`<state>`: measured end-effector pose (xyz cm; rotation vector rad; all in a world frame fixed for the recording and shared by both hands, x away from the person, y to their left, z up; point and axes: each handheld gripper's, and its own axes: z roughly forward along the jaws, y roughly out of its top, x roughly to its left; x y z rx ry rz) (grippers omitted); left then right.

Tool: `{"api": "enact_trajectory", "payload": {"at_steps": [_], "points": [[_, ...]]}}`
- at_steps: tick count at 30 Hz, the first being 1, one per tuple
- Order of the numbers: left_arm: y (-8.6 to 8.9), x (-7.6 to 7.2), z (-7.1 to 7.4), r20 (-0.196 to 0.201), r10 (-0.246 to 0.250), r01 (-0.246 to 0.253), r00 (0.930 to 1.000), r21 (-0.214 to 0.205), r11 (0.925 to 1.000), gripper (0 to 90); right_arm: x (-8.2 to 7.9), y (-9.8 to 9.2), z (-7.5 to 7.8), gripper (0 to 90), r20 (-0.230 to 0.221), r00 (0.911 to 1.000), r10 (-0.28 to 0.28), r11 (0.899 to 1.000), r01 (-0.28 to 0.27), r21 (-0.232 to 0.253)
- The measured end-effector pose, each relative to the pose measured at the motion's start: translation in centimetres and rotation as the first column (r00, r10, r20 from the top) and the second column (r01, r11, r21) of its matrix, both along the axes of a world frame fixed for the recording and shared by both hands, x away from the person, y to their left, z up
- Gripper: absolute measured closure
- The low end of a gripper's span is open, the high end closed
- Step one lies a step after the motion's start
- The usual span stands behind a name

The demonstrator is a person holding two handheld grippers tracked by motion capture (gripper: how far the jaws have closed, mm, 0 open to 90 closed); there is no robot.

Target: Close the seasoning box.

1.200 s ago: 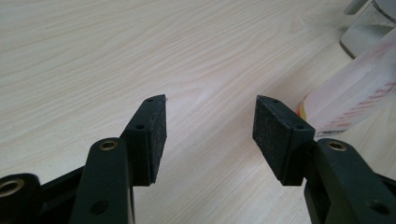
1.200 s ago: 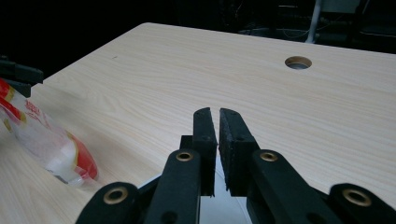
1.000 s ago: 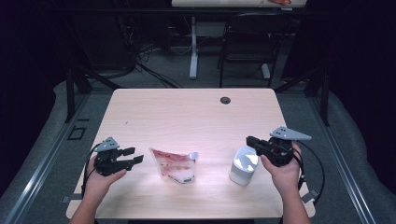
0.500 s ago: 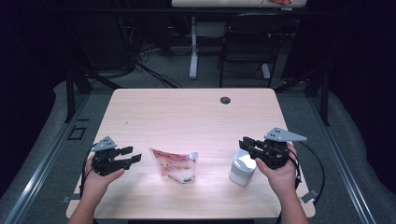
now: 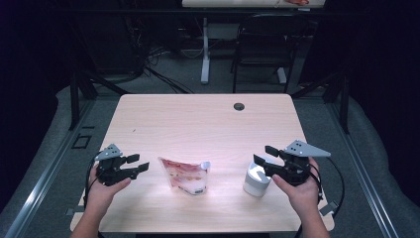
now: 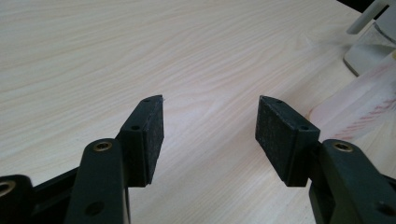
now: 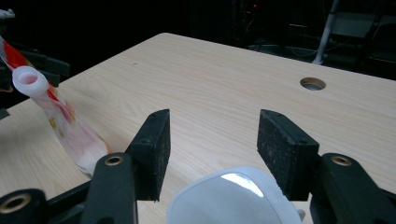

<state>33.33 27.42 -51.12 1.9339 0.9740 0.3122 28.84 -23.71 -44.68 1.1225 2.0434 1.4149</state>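
A red-and-white spouted pouch [image 5: 185, 174] lies on the wooden table [image 5: 208, 124] between my hands; the right gripper view has the pouch [image 7: 60, 121] at its left. A white container [image 5: 256, 181] stands at the right. My right gripper [image 5: 263, 154] hovers just above its top and has just been opening. In its own view the right gripper [image 7: 212, 114] has its jaws wide apart, with the container's lid [image 7: 233, 196] below them and untouched. My left gripper [image 5: 138, 163] rests open left of the pouch. Nothing sits in the left gripper [image 6: 210, 100], and the pouch edge [image 6: 359, 107] is to its right.
A round cable hole [image 5: 239, 106] sits near the table's far edge, also visible as the hole [image 7: 312, 83] in the right gripper view. Chairs and a desk leg [image 5: 204, 54] stand on the dark floor beyond. Cables trail from both grippers off the near edge.
The right gripper's jaws have spread apart above the white container. The left hand and the pouch have stayed put.
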Motion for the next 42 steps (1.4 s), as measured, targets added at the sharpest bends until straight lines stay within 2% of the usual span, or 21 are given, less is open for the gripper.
{"api": "enact_trajectory", "payload": {"at_steps": [4, 6, 14, 17, 18, 20, 23, 27, 29, 31, 36, 38, 42], "points": [[0.4, 0.0, 0.3, -0.004, -0.004, 0.004, 1.0, -0.024, 0.9997, 42.5, -0.4, -0.5, -0.2, 43.3, 0.021, 0.9996, -0.017, 1.0, 0.017, -0.007], [0.5, -0.2, 0.4, -0.001, 0.004, -0.004, 1.0, -0.036, 0.9994, 42.5, -0.6, -1.0, -0.3, 43.0, 0.03, 0.9987, -0.041, 0.999, 0.041, 0.008], [0.8, -0.9, 0.0, -0.001, 0.008, -0.008, 1.0, 0.006, 1.0, 42.5, -1.1, -2.8, -1.8, 42.9, 0.025, 0.9901, -0.138, 0.99, 0.137, 0.039], [0.9, -1.2, -0.2, 0.004, 0.016, -0.017, 0.9999, 0.012, 0.9998, 42.5, -1.1, -3.7, -2.2, 42.9, 0.012, 0.9839, -0.179, 0.982, 0.178, 0.059], [1.1, -1.4, -0.3, 0.003, 0.022, -0.022, 0.9998, 0.032, 0.9993, 42.6, -1.1, -3.9, -2.3, 42.9, 0.011, 0.9813, -0.192, 0.979, 0.191, 0.065], [1.3, -1.6, -0.7, 0.0, 0.028, -0.028, 0.9996, 0.027, 0.9992, 42.7, -1.2, -4.5, -2.7, 42.9, 0.011, 0.9753, -0.221, 0.974, 0.22, 0.06], [1.6, -1.7, -1.1, -0.007, 0.029, -0.029, 0.9995, 0.032, 0.9991, 42.7, -1.4, -5.2, -3.6, 43.0, 0.007, 0.9619, -0.273, 0.961, 0.273, 0.053], [1.8, -1.9, -1.7, -0.01, 0.036, -0.036, 0.9993, 0.037, 0.9987, 42.7, -1.6, -6.1, -5.1, 43.2, 0.007, 0.9391, -0.344, 0.939, 0.343, 0.019], [1.8, -1.9, -1.8, -0.01, 0.036, -0.036, 0.9993, 0.039, 0.9986, 42.7, -1.7, -6.5, -5.8, 43.5, -0.009, 0.9307, -0.366, 0.931, 0.366, 0.012], [1.8, -1.9, -2.0, -0.013, 0.032, -0.032, 0.9994, 0.043, 0.9986, 42.7, -1.7, -6.7, -6.4, 43.5, -0.025, 0.9263, -0.376, 0.926, 0.376, 0.017], [1.4, -1.8, -2.6, -0.019, 0.029, -0.028, 0.9994, 0.038, 0.9989, 42.6, -1.6, -6.8, -7.6, 43.5, -0.033, 0.9202, -0.39, 0.921, 0.389, -0.031], [1.3, -1.8, -2.7, -0.027, 0.019, -0.018, 0.9995, 0.052, 0.9985, 42.6, -1.5, -6.9, -7.8, 43.5, -0.048, 0.9186, -0.392, 0.92, 0.391, -0.042], [1.0, -1.7, -3.3, -0.032, 0.02, -0.018, 0.9993, 0.046, 0.9988, 42.6, -1.2, -7.0, -8.5, 44.1, -0.074, 0.9174, -0.391, 0.92, 0.387, -0.058]]}}
